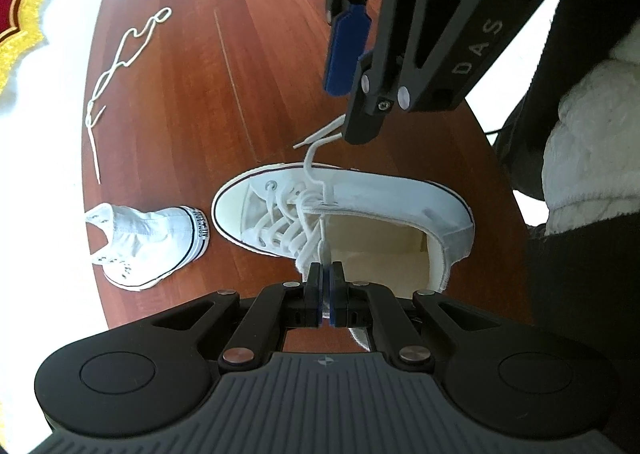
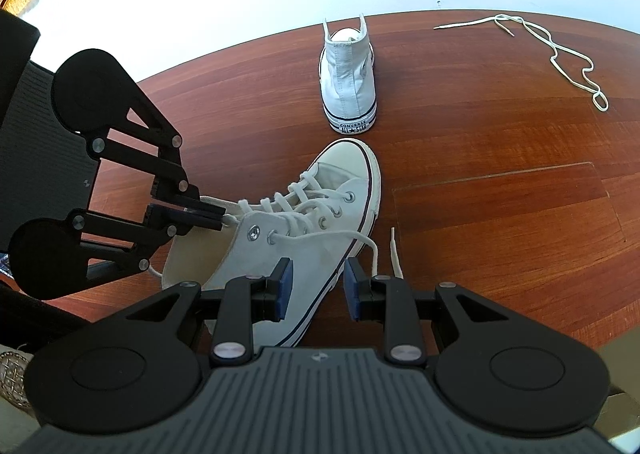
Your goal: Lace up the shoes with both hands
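The reddish wood surface (image 2: 500, 158) stands on a pale floor. The laced shoe (image 2: 304, 250) lies at its centre; the second shoe (image 2: 348, 82) at 12 o'clock; the spare lace (image 2: 560, 50) at 2 o'clock. The left tool (image 1: 325, 286) pinches the shoe's lace (image 1: 322, 246). The right tool (image 2: 316, 290) is spread, empty.

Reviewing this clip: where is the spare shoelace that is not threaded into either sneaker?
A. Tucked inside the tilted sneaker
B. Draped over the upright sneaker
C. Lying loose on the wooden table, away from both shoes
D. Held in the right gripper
C: the loose shoelace lies by itself on the wooden table, clear of the upright sneaker and the tilted sneaker; the right gripper is open and empty.
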`<state>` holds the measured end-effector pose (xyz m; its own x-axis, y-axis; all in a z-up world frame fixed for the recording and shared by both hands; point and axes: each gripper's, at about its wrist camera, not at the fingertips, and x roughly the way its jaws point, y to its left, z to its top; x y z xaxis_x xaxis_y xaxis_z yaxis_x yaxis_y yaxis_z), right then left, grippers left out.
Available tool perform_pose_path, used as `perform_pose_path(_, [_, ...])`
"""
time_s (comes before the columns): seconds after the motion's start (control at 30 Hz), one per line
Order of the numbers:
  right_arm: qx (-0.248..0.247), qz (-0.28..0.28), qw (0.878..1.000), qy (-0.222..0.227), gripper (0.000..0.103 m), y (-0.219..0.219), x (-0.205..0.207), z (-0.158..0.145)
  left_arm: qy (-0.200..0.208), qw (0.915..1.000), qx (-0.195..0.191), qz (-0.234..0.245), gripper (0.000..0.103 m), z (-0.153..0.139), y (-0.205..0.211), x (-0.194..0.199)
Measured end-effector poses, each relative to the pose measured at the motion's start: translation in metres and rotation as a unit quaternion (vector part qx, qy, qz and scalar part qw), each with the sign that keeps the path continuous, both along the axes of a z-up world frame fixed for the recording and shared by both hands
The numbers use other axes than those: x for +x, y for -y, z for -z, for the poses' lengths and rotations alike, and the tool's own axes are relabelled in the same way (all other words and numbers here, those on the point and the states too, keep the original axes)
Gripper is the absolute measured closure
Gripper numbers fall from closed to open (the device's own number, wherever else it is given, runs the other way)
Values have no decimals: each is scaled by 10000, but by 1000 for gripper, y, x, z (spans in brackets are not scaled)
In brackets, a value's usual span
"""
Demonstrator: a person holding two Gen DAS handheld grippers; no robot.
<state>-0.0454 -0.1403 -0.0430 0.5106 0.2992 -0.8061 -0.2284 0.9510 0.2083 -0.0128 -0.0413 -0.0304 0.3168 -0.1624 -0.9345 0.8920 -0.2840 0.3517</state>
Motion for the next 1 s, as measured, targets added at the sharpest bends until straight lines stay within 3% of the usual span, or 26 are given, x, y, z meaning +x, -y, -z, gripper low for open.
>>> perform_pose_path(0.27, [6,48,10000,6,74,2,-2,-1,-3,9999,60,110,100,3,3,-2])
perform_pose_path(0.73, [4,72,10000,45,74,5,-6,-2,9,9997,-238,93,100,-6,6,-8])
perform_pose_path(1.0, [-86,-432,9988,207,75,-5,-8,-7,11,9992,-394,-10,100,-9,9,-8])
